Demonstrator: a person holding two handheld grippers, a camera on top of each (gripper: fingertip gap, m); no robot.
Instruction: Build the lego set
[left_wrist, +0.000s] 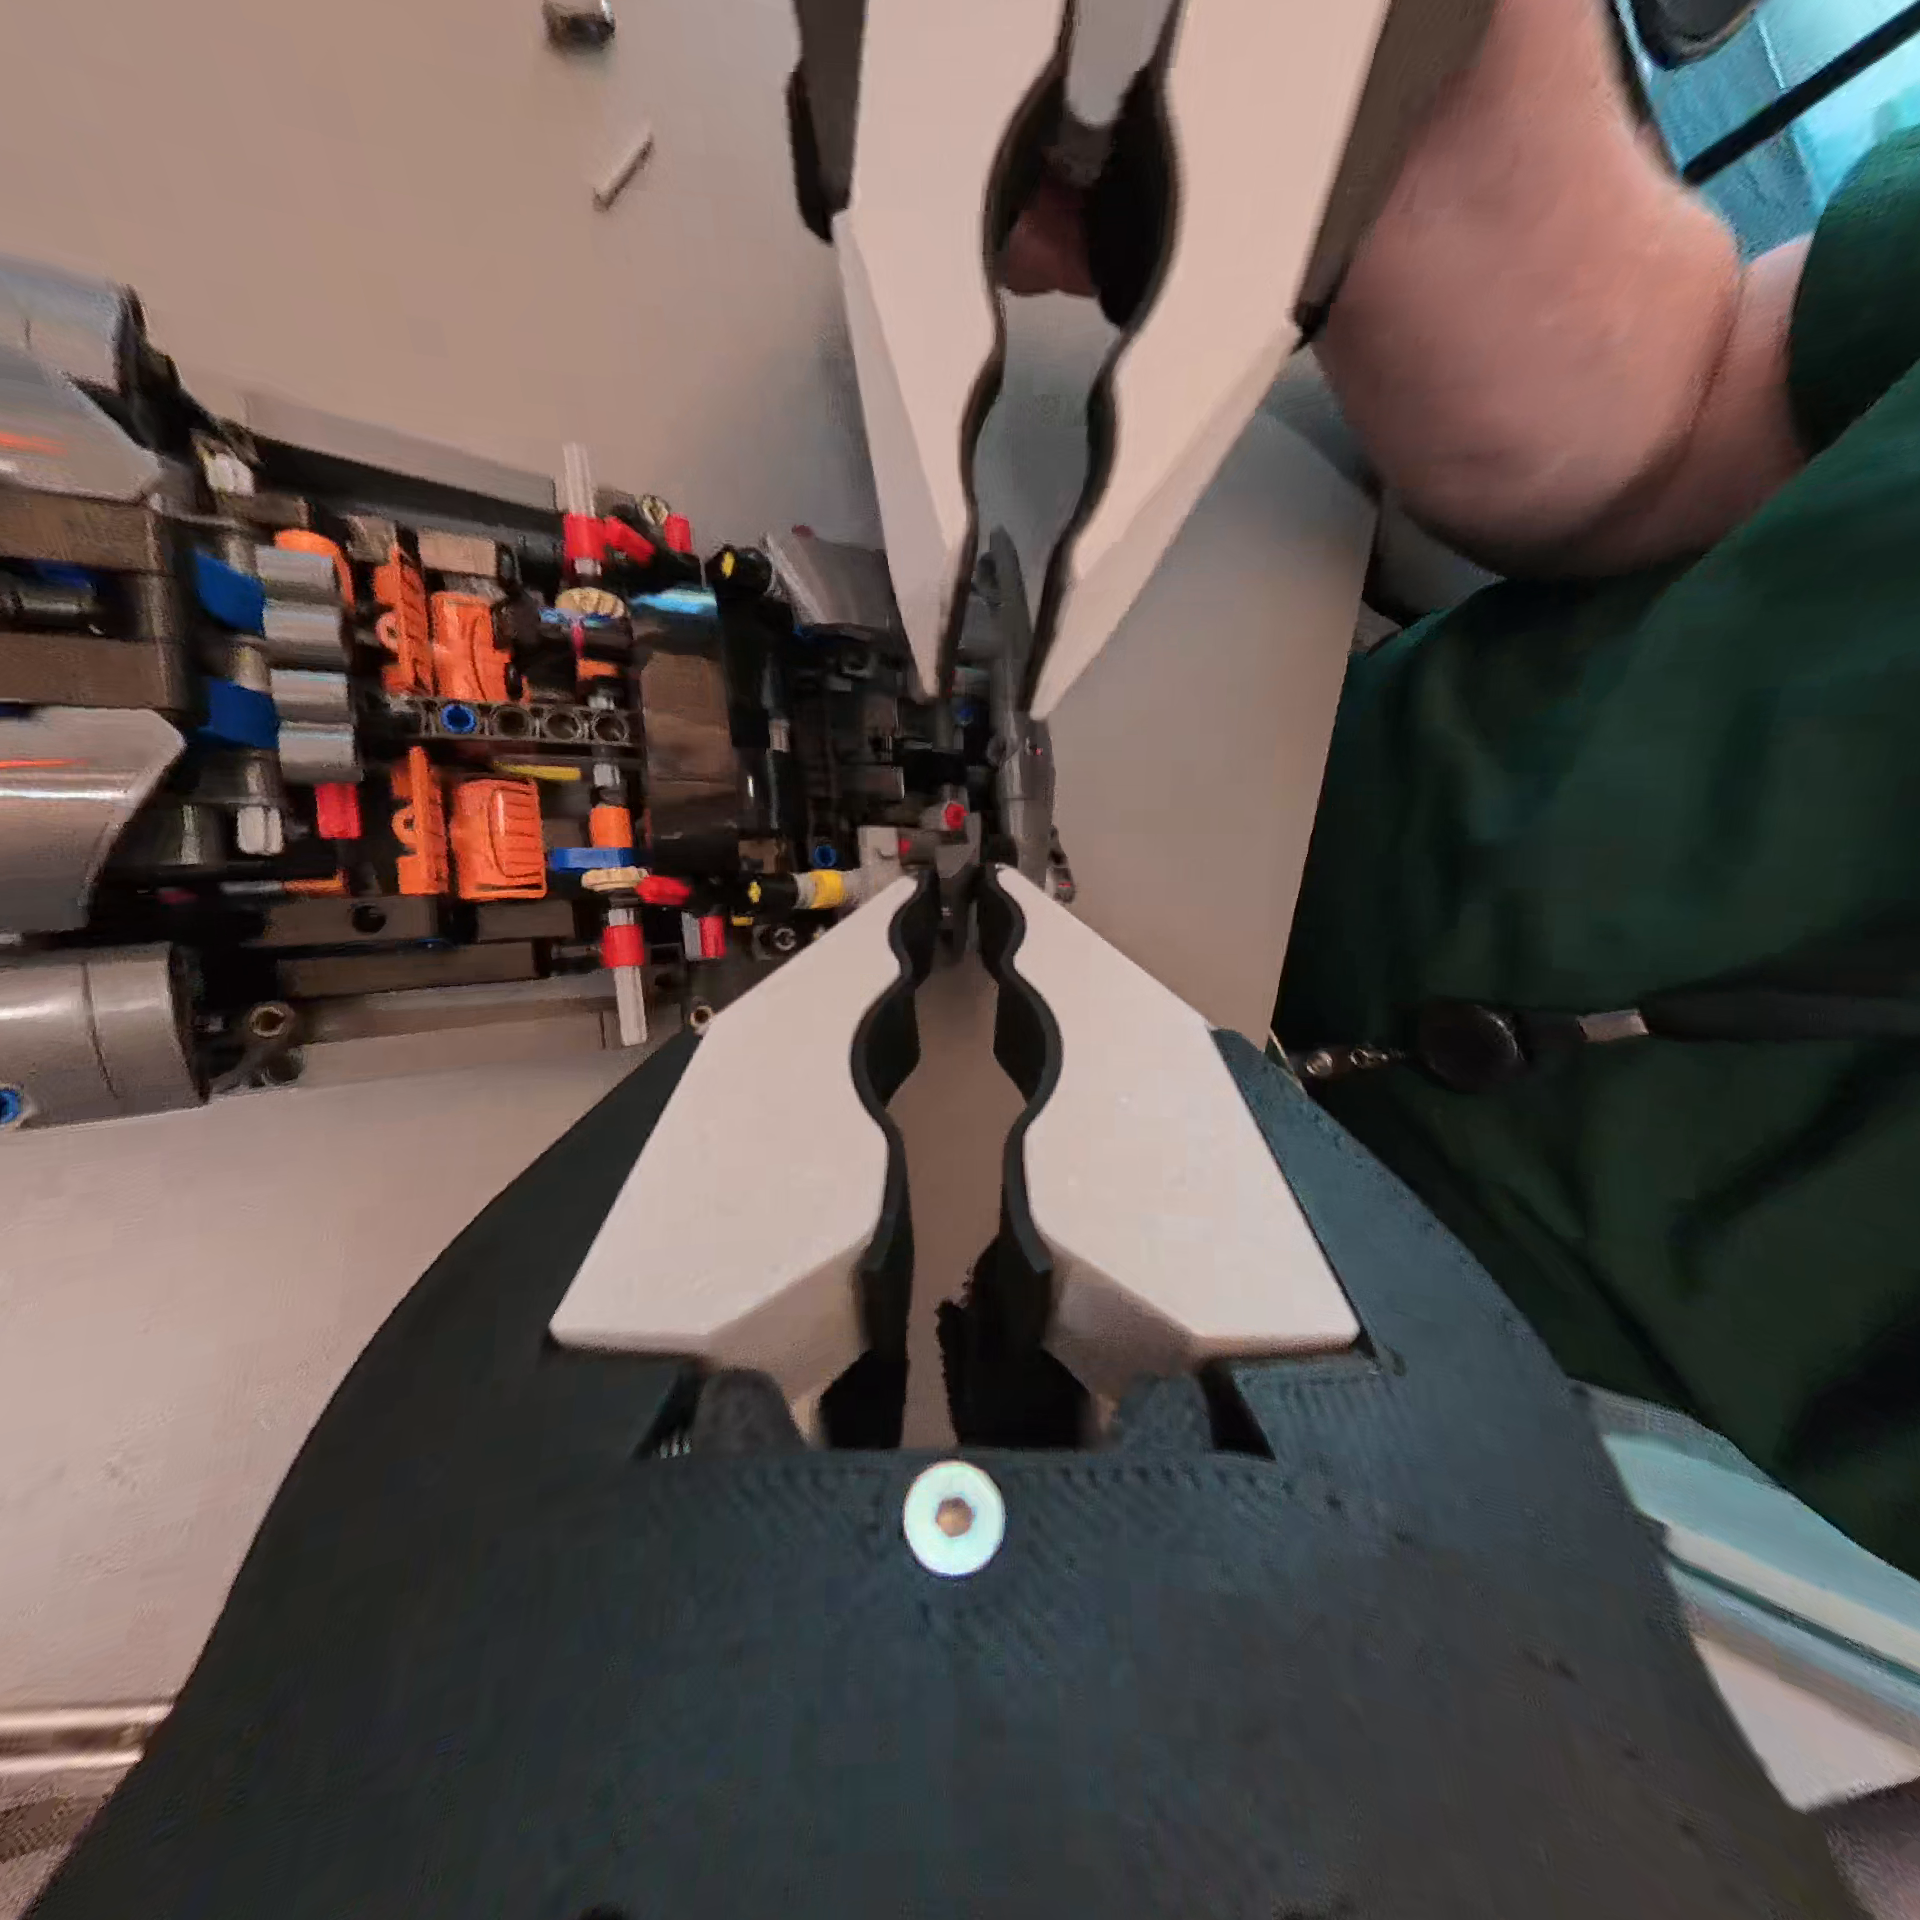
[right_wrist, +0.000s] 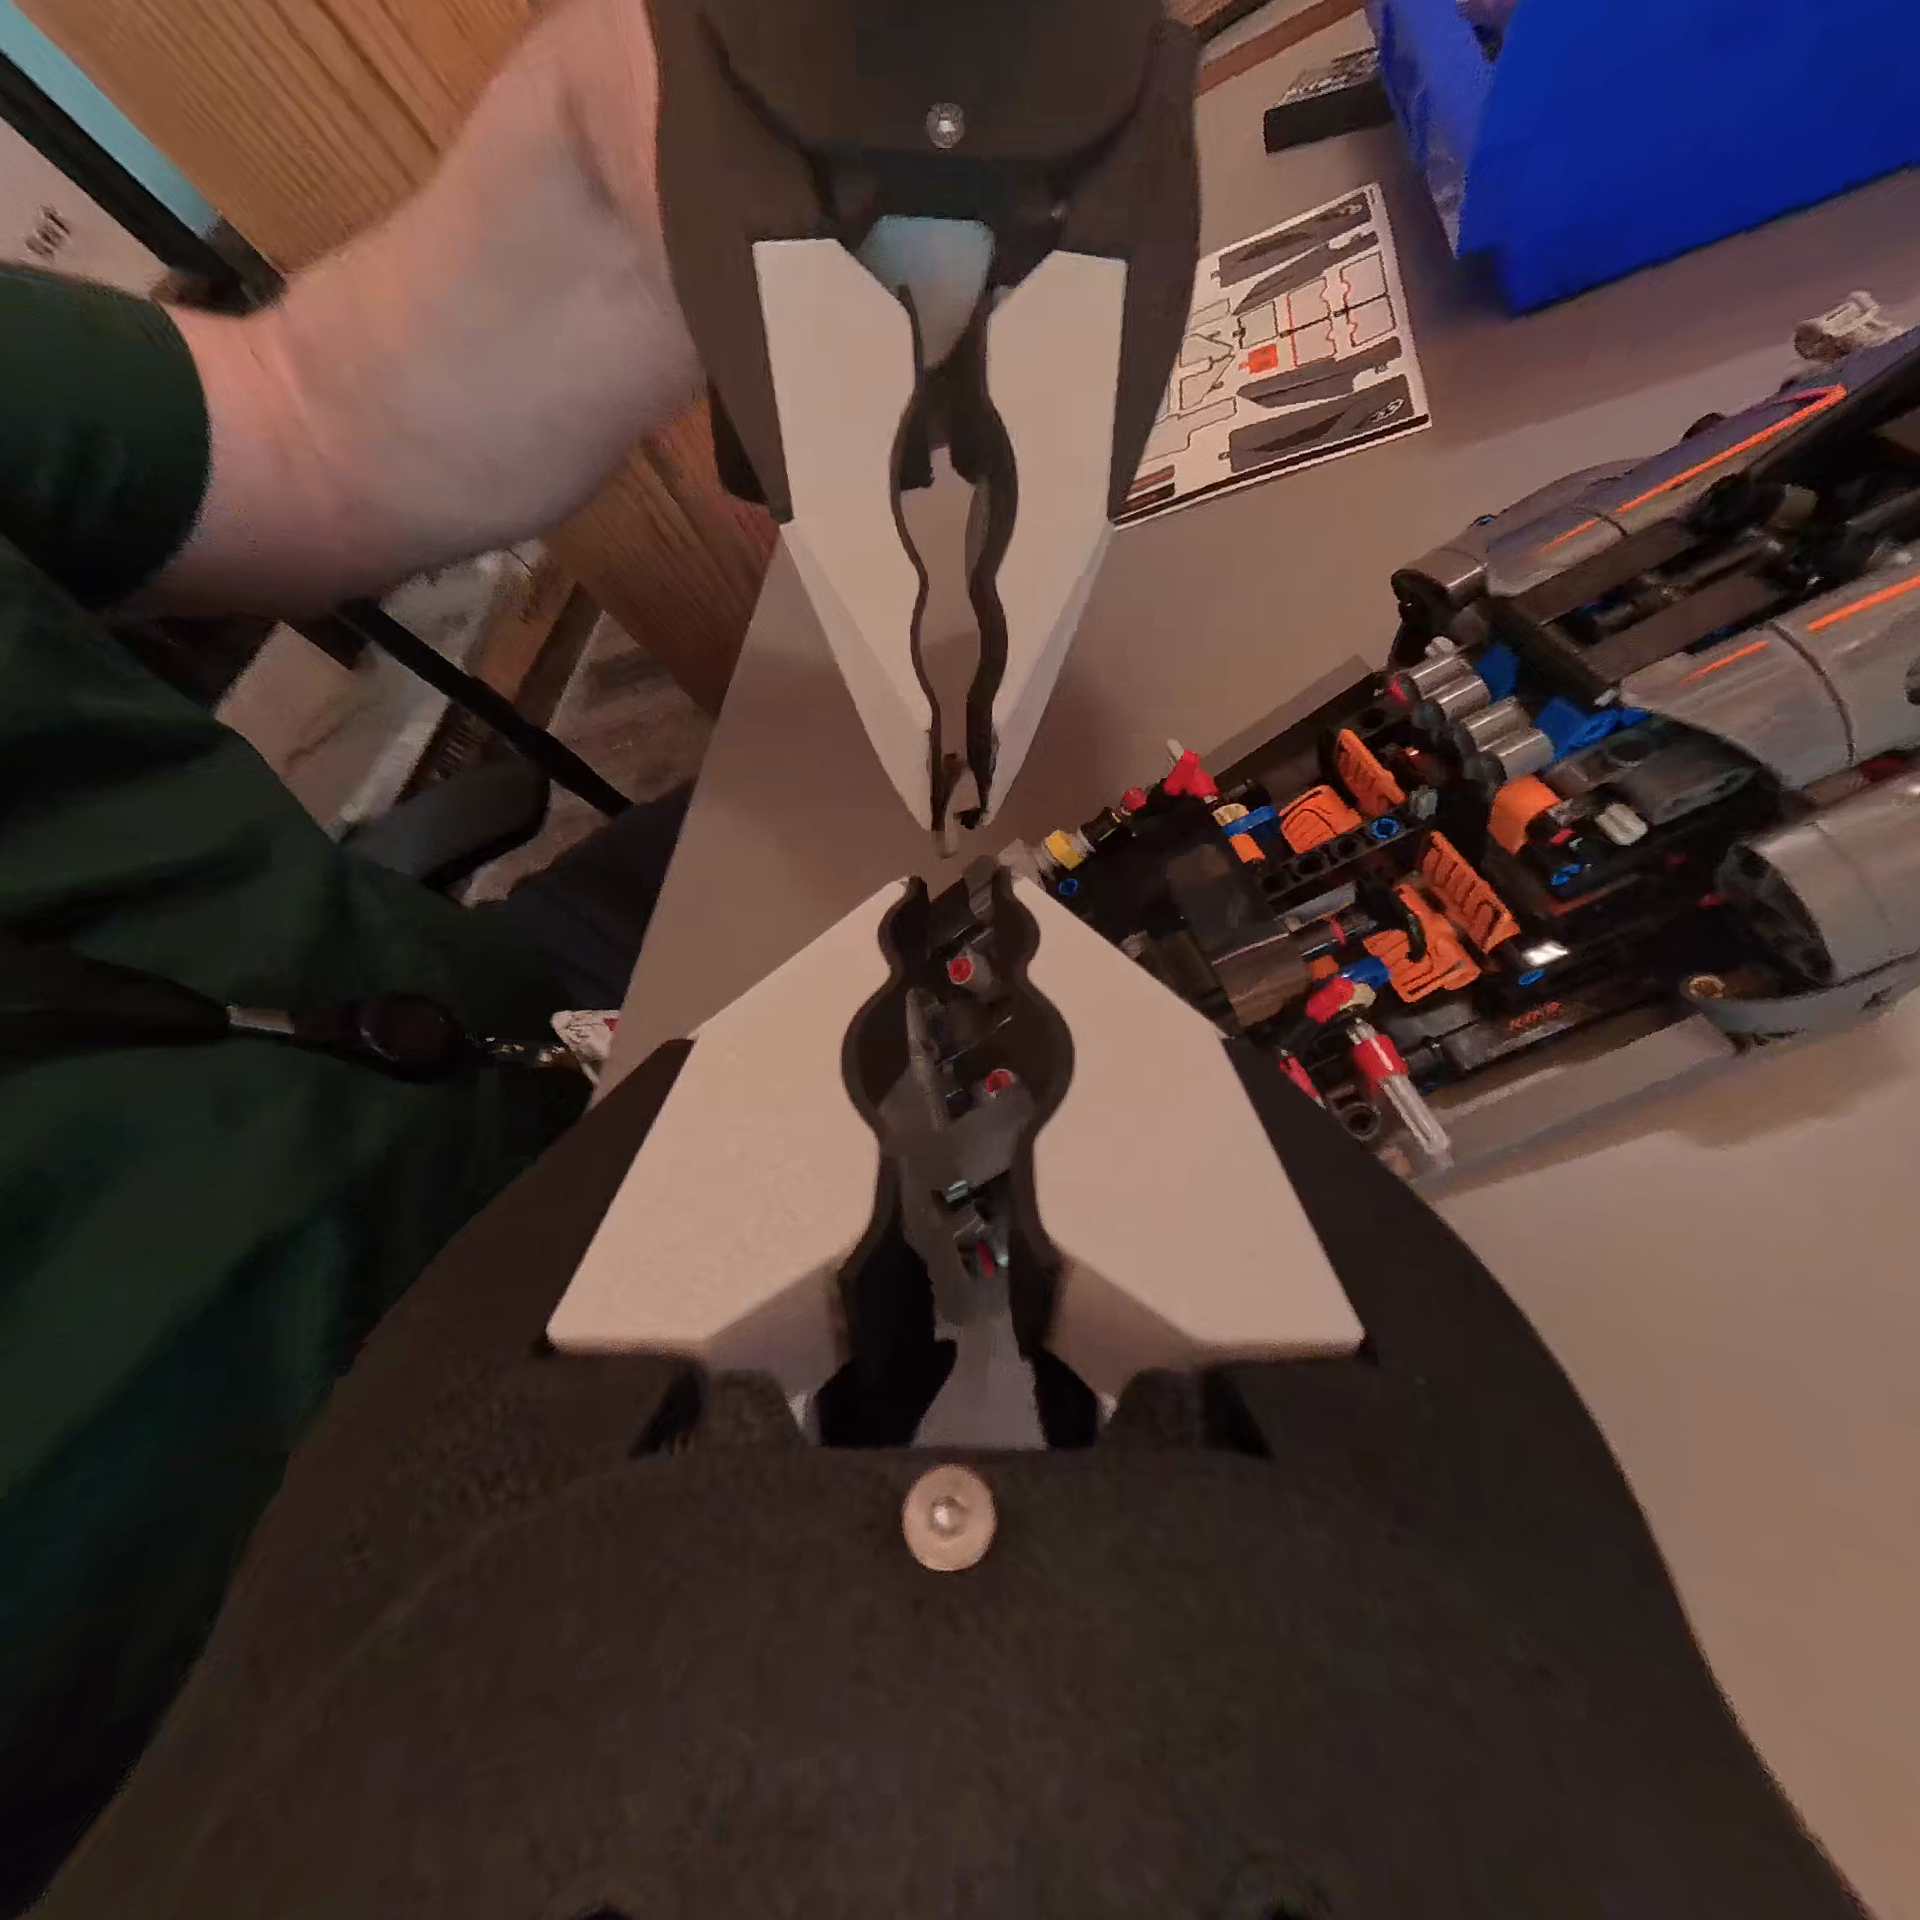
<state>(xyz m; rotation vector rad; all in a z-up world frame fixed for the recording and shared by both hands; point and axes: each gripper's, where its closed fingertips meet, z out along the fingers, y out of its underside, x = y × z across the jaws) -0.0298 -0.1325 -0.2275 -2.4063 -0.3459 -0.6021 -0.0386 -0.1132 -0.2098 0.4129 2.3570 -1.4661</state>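
Note:
A large partly built Lego car (left_wrist: 468, 727), grey with orange, blue and red parts, lies on the grey table (left_wrist: 312, 1351); it also shows in the right wrist view (right_wrist: 1558, 831). My right gripper (right_wrist: 951, 894) is shut on a grey sub-assembly with red pins (right_wrist: 951, 1101), held in the air near the car's end. My left gripper (left_wrist: 954, 888) points at it tip to tip and is shut on a small dark piece (left_wrist: 951, 920). The tips of both grippers nearly touch. The right gripper (left_wrist: 982, 696) comes down from above in the left wrist view, with the sub-assembly (left_wrist: 1013, 790) at its tips.
A sticker sheet (right_wrist: 1288, 353) and a blue bin (right_wrist: 1662, 135) lie at the far side of the table. Small loose pieces (left_wrist: 623, 166) lie beyond the car. A person in a green top (left_wrist: 1610, 935) is close by the table edge. The tips of both grippers are at nearly the same place.

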